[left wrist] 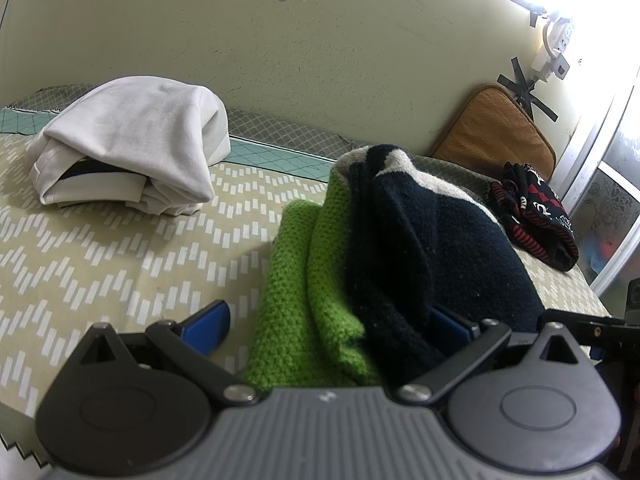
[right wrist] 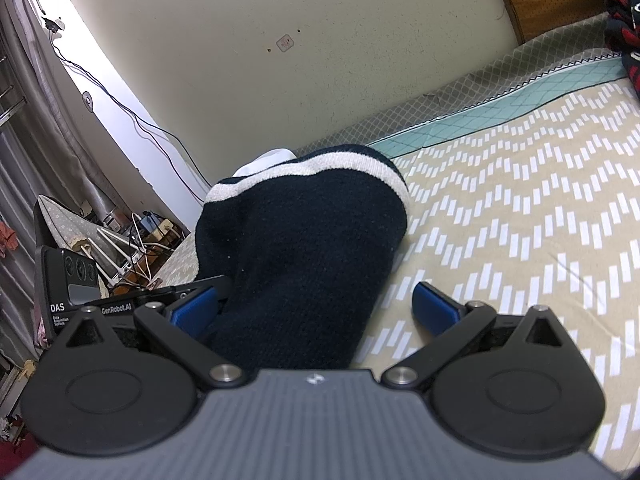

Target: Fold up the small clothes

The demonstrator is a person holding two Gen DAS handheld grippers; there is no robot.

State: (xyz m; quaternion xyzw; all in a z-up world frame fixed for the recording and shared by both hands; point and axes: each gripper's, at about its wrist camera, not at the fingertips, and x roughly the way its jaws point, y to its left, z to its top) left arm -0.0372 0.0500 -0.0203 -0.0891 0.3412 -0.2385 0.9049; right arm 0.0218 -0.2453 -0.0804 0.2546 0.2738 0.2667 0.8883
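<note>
A knitted garment in lime green (left wrist: 296,280) and navy with a white stripe (left wrist: 420,248) lies bunched on the patterned bedsheet (left wrist: 100,260). My left gripper (left wrist: 328,320) is open, its blue fingers (left wrist: 208,322) standing wide on either side of the green and navy folds. In the right wrist view the navy part (right wrist: 300,252) with its white stripe fills the space between the wide-open fingers (right wrist: 434,308) of my right gripper (right wrist: 312,304). Neither gripper pinches the cloth.
A folded white garment (left wrist: 128,152) sits at the back left. A black and red garment (left wrist: 532,216) lies at the right by an orange cushion (left wrist: 496,128). The wall runs behind the bed. Cables and clutter (right wrist: 120,248) stand past the bed's left edge.
</note>
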